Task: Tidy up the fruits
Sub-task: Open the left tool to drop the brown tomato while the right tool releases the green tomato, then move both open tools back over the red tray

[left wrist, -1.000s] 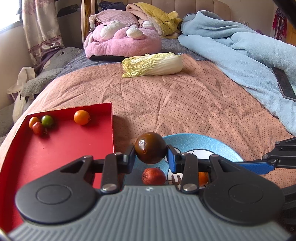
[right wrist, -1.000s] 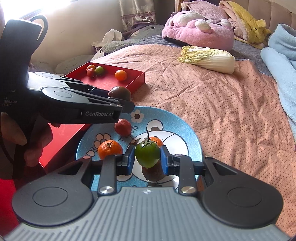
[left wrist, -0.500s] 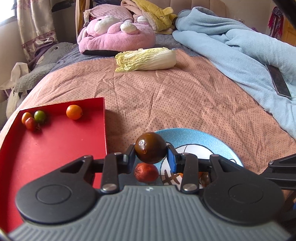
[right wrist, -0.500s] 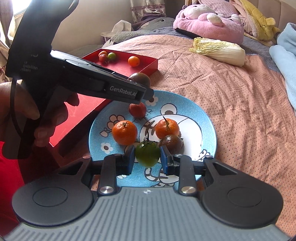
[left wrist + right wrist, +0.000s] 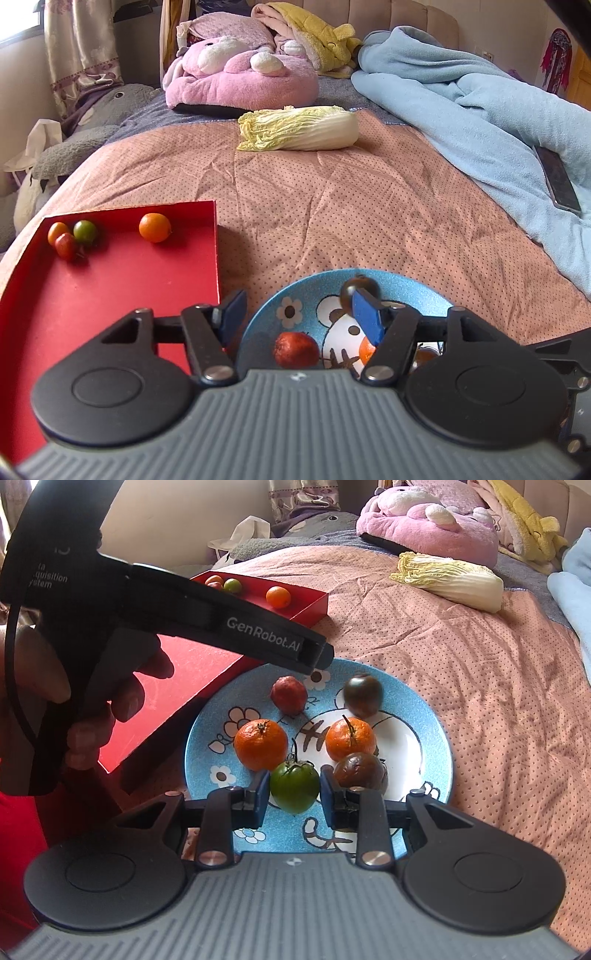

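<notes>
- My right gripper (image 5: 294, 796) sat low over the near part of the blue plate (image 5: 439, 734), fingers parted just wider than the green tomato (image 5: 294, 790) between them; no clear pinch, it looked set down.
- My left gripper (image 5: 297, 310) hung over the plate's left rim, fingers spread wide, holding nothing.
- Plate held six: green tomato, two mandarins (image 5: 260, 744), a dark fruit (image 5: 360, 771) beside them, a reddish fruit (image 5: 288, 695), and a dark tomato (image 5: 362, 695), blurred, near the far rim.
- Red tray (image 5: 110, 280) still had four small fruits (image 5: 154, 228) at its far end; my guess, those were left to sort.
</notes>
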